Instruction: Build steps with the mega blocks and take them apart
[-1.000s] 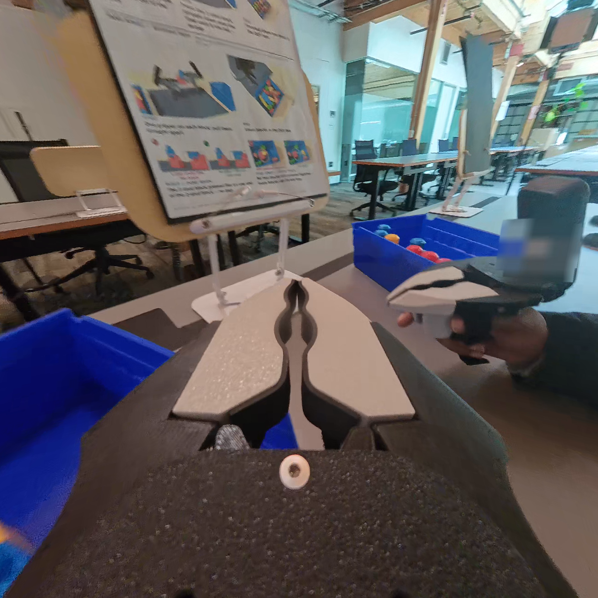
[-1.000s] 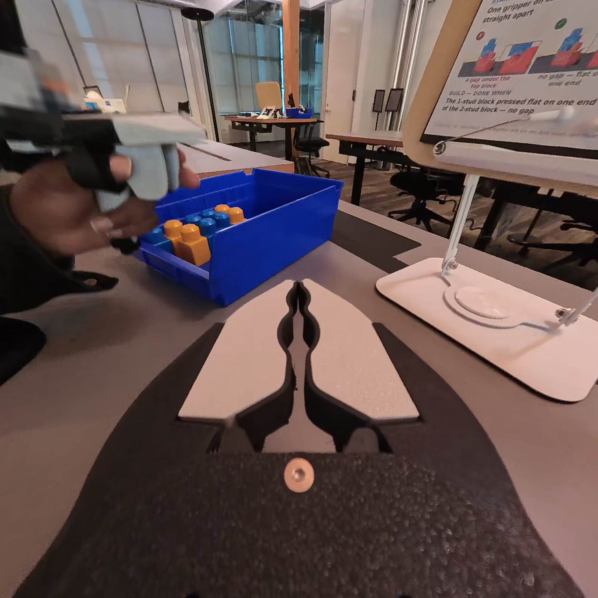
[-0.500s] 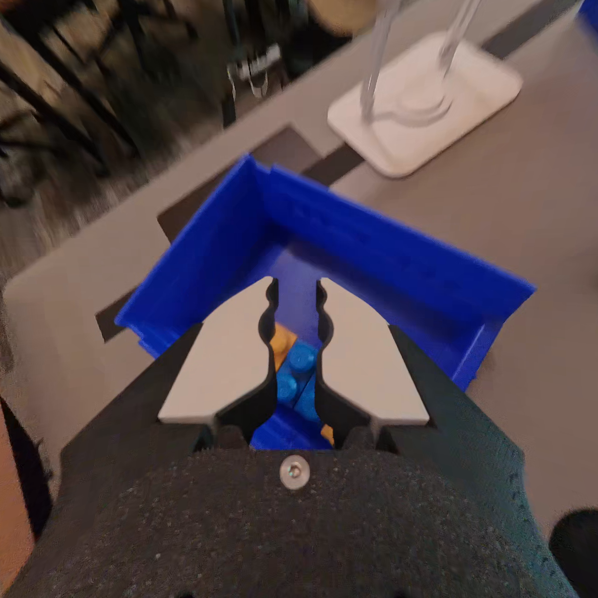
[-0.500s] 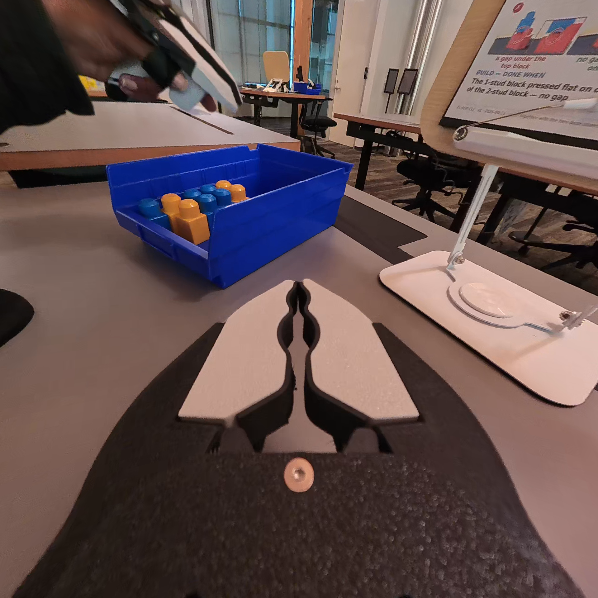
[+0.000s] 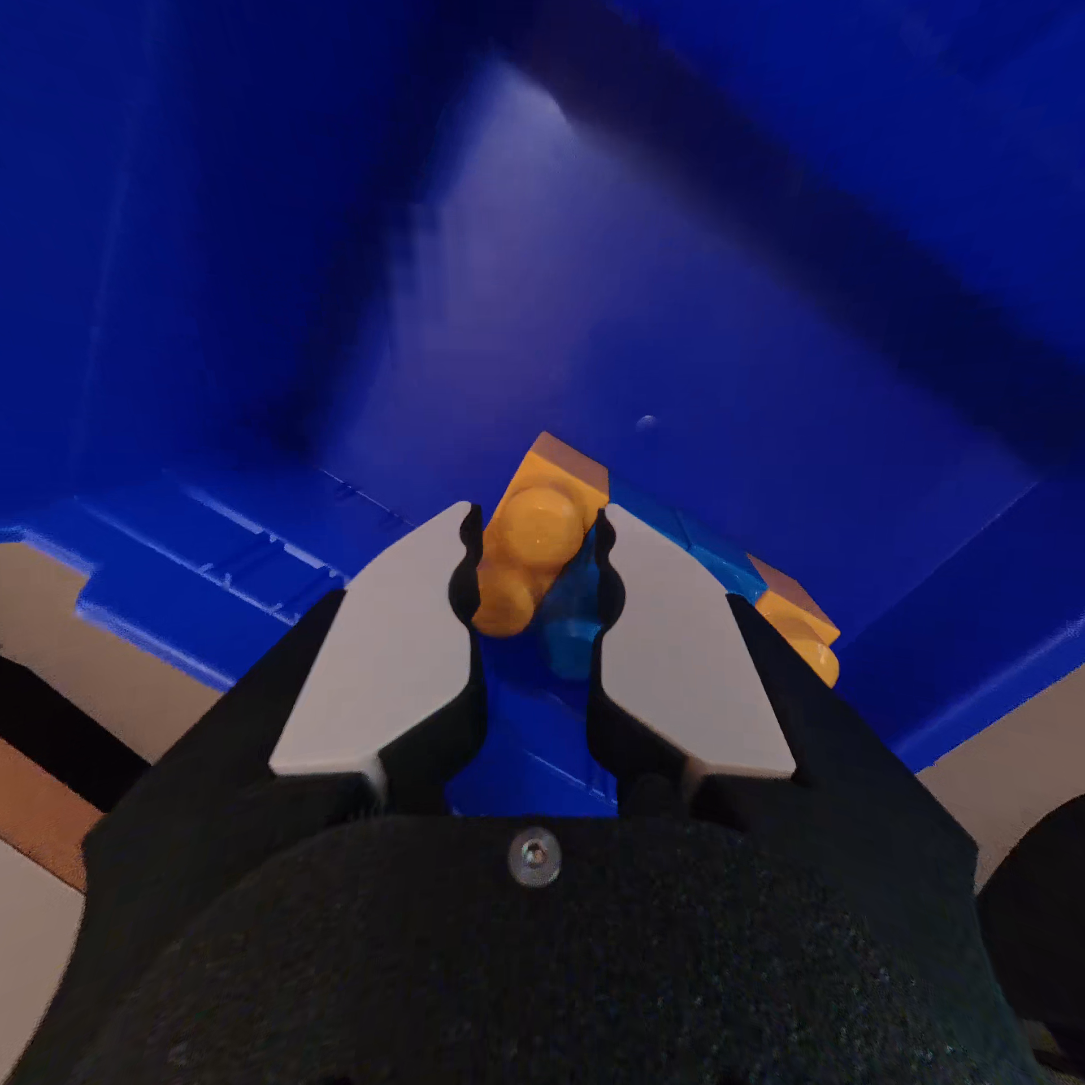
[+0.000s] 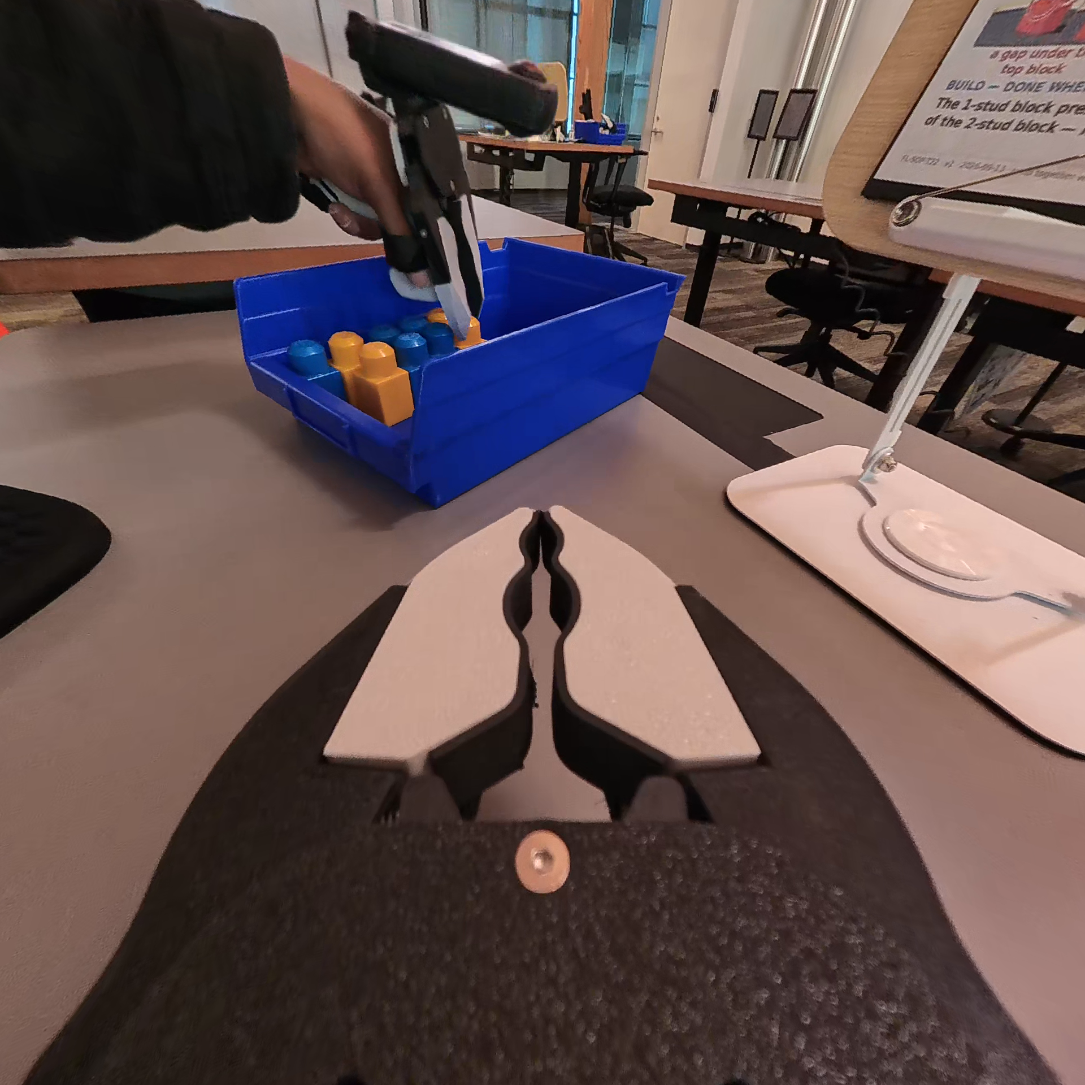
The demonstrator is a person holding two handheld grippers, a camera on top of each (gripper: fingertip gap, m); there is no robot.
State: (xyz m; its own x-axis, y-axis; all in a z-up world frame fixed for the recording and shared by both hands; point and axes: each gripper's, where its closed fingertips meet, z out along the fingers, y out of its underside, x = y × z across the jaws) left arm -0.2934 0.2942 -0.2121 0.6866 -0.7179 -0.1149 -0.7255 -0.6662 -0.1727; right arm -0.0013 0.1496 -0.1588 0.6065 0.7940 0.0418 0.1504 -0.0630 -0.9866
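The right claw (image 6: 541, 516) hovers low over the grey surface (image 6: 235, 528) with its two pale fingers nearly meeting at the tips, gripping nothing. Just beyond it on the right stands the white base plate (image 6: 939, 587) of a stand that carries a printed instruction board (image 6: 998, 117). To the left and a little farther off sits a blue bin (image 6: 528, 381) holding a cluster of blue and orange mega blocks (image 6: 381, 376), all upright with studs up and packed toward the bin's near-left end.

The left claw (image 6: 464, 317) points steeply down into that bin, held by a hand (image 6: 346, 158) in a dark sleeve, its tips at the far end of the block row. In the left wrist view, the left claw (image 5: 534, 522) is parted to a narrow gap, with an orange two-stud block (image 5: 528, 552) between the tips. Whether the fingers touch it cannot be told. A blue block (image 5: 569, 634) lies just beside it, and another orange block (image 5: 798, 634) shows past the right finger. The bin's blue floor and walls (image 5: 528, 264) fill the rest of that view.
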